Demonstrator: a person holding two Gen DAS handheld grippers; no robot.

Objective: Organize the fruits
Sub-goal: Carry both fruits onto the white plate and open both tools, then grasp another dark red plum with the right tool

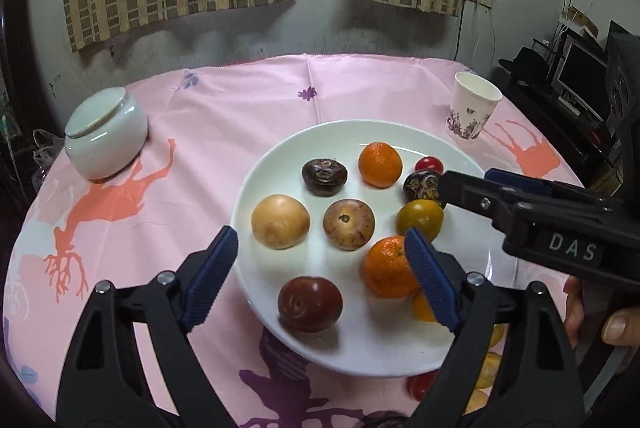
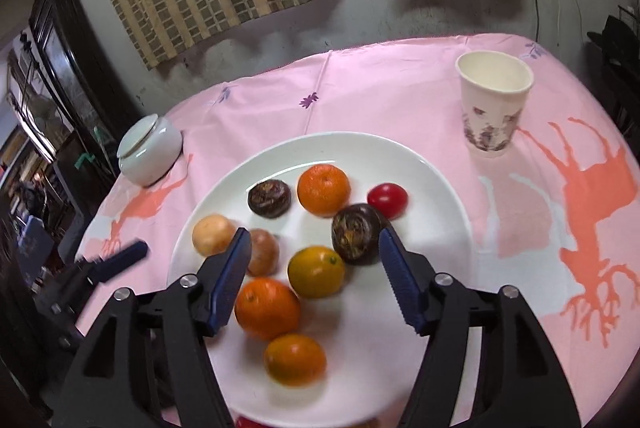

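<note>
**Both grippers open above the fruit plate, nothing held**

Left gripper: jaws spread wide, hovering over the near-left part of the white plate, pointing toward the window side. Nothing between its ribbed blue pads. Right gripper: also spread wide and empty, above the plate's near half, angled down.

Fruit all sits on the plate, a glossy, round, shallow dish on a pink printed tablecloth. Contents: two oranges with pebbled skin, one at the far side and one at the near right; a smooth tan round fruit at the left; a mottled pink-brown one at the centre; a dark red plum-like fruit nearest; a yellow-green citrus; two dark wrinkled fruits; a small red tomato at the far right.

View differences: the left wrist view shows the right gripper from the side, with a hand on its handle, plus more yellow and red fruit off the plate's near-right rim, partly hidden. The right wrist view shows a small orange-yellow fruit on the near plate.

Left of the plate: a glazed white lidded jar. Far right: a paper cup, floral print.
</note>
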